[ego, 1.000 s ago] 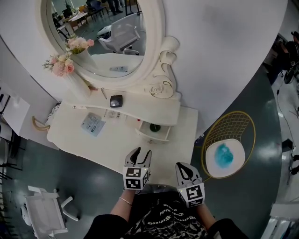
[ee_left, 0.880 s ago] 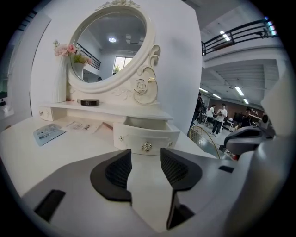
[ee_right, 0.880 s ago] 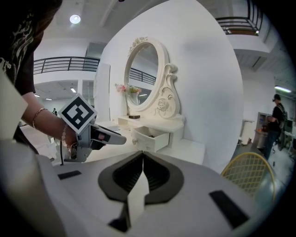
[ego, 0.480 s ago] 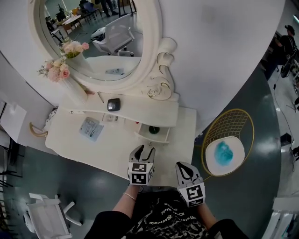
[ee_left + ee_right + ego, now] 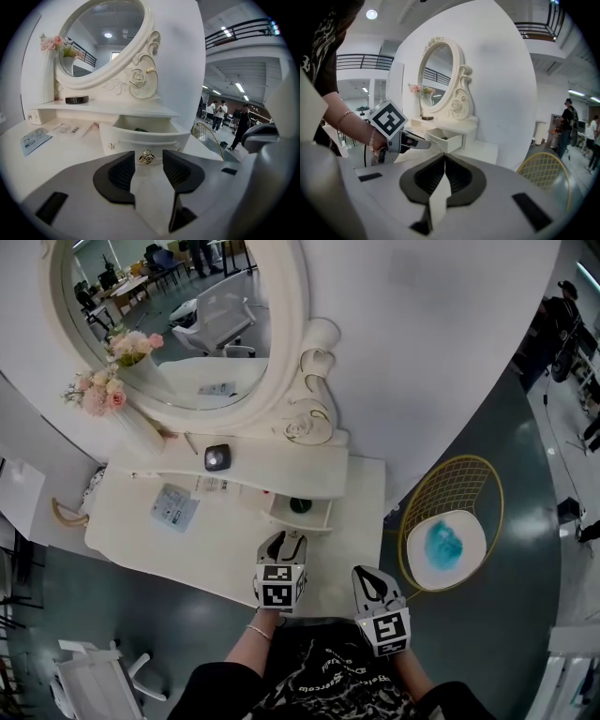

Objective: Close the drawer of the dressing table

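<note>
A white dressing table with an oval mirror [image 5: 178, 324] stands against a white wall, seen from above. Under its raised shelf [image 5: 281, 470], right of centre, the small drawer [image 5: 302, 517] stands pulled out over the worktop [image 5: 225, 549], its curved front facing the person. It is open at the top, and a dark green thing [image 5: 300, 505] lies inside; what it is cannot be made out. Bare worktop lies right of the drawer, and between it and the front edge. The left hand-held gripper [image 5: 282, 542] hovers over that front strip, aimed at the drawer front. Its jaws are apart with nothing gripped, and the drawer's gold knob [image 5: 146, 157] shows in the gap just beyond them. The right hand-held gripper [image 5: 373, 579] sits at the worktop's front right edge, jaws pressed together and empty. A flat packet [image 5: 174, 506] lies on the left of the worktop, well apart from the drawer. A small black object [image 5: 217, 457] rests on the shelf. A gold wire chair [image 5: 469, 479] with a blue cushion stands on the grey floor, right of the table.
</note>
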A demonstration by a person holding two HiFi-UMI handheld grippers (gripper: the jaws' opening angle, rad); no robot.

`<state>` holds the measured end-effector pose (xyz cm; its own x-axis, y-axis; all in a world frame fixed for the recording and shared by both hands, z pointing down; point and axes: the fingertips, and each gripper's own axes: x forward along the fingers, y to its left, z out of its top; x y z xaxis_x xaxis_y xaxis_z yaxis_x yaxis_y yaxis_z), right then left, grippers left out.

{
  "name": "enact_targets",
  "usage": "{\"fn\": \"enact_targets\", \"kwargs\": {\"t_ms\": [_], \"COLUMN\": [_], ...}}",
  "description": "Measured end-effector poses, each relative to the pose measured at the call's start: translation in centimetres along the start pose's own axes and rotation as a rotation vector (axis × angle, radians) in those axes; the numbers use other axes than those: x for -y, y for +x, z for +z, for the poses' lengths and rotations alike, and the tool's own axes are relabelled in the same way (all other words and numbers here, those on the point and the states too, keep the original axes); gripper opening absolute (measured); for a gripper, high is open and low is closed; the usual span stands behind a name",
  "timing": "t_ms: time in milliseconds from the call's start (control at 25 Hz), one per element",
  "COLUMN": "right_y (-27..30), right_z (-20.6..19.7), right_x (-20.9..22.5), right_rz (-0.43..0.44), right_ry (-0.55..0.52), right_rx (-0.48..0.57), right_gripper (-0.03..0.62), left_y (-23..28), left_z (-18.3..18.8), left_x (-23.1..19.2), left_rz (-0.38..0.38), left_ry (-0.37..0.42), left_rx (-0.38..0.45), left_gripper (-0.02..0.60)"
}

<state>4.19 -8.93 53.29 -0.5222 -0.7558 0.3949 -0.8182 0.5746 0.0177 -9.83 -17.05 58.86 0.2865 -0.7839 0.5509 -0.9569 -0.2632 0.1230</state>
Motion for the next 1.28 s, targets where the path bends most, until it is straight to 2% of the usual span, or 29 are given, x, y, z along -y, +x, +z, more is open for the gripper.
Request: {"fn": "enact_targets", "kwargs": {"t_ms": [160,320,520,720,1280], "right_y": [0.0,0.1,0.1,0.1,0.3], "right_z": [-0.1,-0.4,-0.5,-0.5,-0.4], "right_x": [0.5,0.7,1.3,1.9,1.7], "right_rz": [-0.012,-0.012,-0.021,-0.028,-0.013], "right_ry": [0.007,0.009,0.014,0.021,0.005], "right_rx": [-0.002,-0.004,-0.006,-0.005,-0.010], "right_gripper": [0.012,0.014,0.012,0.014,0.012], "left_y": [0.4,0.6,0.9,1.1,1.1], "left_z": [0.2,0.1,0.1,0.1,0.2], "left_x": [0.2,0.0,-0.3,0.0,0.0], "left_rz": [-0.003,0.016,0.025,0.013,0.018], "left_ry": [0.012,0.018,0.017,-0.013,-0.031], "left_rx": [-0.008,-0.025,-0.039,-0.028,-0.028], "left_gripper": [0.180,0.134,0.107,0.104,0.103]}}
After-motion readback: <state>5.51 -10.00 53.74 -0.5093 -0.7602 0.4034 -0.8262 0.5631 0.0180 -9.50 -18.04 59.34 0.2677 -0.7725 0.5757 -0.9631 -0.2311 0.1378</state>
